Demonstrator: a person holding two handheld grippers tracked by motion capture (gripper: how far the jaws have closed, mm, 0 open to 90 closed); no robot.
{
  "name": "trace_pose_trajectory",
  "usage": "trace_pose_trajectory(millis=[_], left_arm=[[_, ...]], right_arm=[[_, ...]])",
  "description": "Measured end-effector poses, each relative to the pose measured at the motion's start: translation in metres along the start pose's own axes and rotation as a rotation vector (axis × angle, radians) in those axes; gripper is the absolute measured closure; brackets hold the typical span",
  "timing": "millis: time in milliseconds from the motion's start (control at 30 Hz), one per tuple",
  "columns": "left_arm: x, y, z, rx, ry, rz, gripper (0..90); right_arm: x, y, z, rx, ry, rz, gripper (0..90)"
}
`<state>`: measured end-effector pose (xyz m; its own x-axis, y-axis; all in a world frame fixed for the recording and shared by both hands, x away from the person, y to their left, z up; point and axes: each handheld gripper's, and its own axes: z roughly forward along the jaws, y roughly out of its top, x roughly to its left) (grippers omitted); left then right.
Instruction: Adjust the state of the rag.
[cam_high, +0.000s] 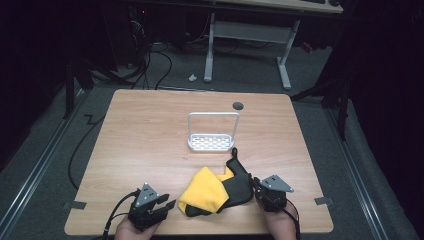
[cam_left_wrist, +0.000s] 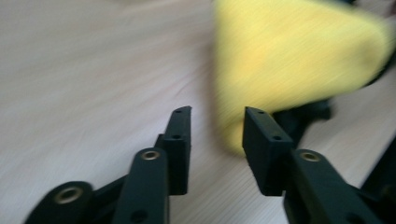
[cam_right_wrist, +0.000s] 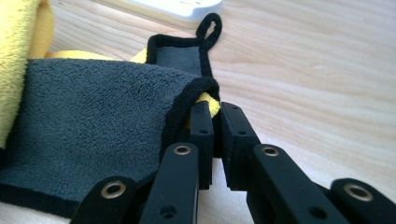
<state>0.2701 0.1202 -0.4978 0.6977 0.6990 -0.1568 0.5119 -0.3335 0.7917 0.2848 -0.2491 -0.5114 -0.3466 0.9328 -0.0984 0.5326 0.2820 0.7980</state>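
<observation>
A cloth, yellow (cam_high: 202, 192) on one face and dark grey (cam_high: 239, 186) on the other with black trim, lies folded near the table's front edge. My right gripper (cam_high: 254, 186) is shut on its right edge. In the right gripper view the jaws (cam_right_wrist: 215, 106) pinch the black-trimmed hem, with a bit of yellow between them. The grey face (cam_right_wrist: 93, 121) spreads left, and a hanging loop (cam_right_wrist: 209, 25) lies beyond. My left gripper (cam_high: 170, 202) rests open just left of the cloth. In the blurred left gripper view the yellow fold (cam_left_wrist: 289, 56) is just ahead of the open jaws (cam_left_wrist: 217, 111).
A white perforated tray with a tall wire handle (cam_high: 212, 142) stands at the table's middle, just beyond the cloth; its edge (cam_right_wrist: 177, 7) shows in the right gripper view. A round cable hole (cam_high: 238, 105) sits near the far edge. Bare wood (cam_high: 140, 145) lies to the left.
</observation>
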Motion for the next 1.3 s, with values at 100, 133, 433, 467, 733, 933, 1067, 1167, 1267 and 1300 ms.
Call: trace_pose_trajectory(millis=[100, 133, 433, 467, 733, 933, 1067, 1167, 1267, 1300], left_arm=[[-0.022, 0.02, 0.009, -0.037, -0.065, 0.071, 52.8], [-0.032, 0.028, 0.016, -0.046, -0.093, 0.097, 50.1], [-0.092, 0.049, 0.07, -0.015, -0.1, 0.253, 30.1], [-0.094, 0.047, 0.074, -0.002, -0.083, 0.264, 30.0], [-0.061, 0.041, 0.052, -0.037, -0.005, 0.211, 81.7], [0.001, 0.024, 0.004, -0.102, 0.099, 0.075, 82.1], [0.042, 0.006, -0.017, -0.122, 0.144, -0.042, 81.7], [0.061, -0.005, -0.016, -0.112, 0.168, -0.101, 84.2], [0.077, -0.01, -0.013, -0.101, 0.147, -0.18, 80.5], [0.08, -0.011, -0.013, -0.096, 0.153, -0.182, 79.0]], right_arm=[[-0.002, -0.002, 0.0, -0.001, 0.013, 0.019, 84.3], [-0.002, -0.002, 0.0, -0.001, 0.016, 0.016, 84.2], [-0.003, -0.002, 0.001, -0.002, 0.038, 0.037, 84.0], [-0.003, -0.002, 0.001, -0.001, 0.04, 0.035, 84.0], [-0.002, -0.002, 0.0, 0.0, 0.042, 0.037, 84.2], [-0.005, -0.002, -0.001, -0.011, 0.024, 0.047, 84.7], [-0.012, -0.001, -0.003, -0.034, -0.008, 0.064, 84.7], [-0.018, -0.001, -0.005, -0.045, -0.029, 0.083, 84.6], [-0.026, -0.003, -0.008, -0.045, -0.062, 0.101, 84.5], [-0.031, -0.004, -0.009, -0.047, -0.067, 0.114, 84.2]])
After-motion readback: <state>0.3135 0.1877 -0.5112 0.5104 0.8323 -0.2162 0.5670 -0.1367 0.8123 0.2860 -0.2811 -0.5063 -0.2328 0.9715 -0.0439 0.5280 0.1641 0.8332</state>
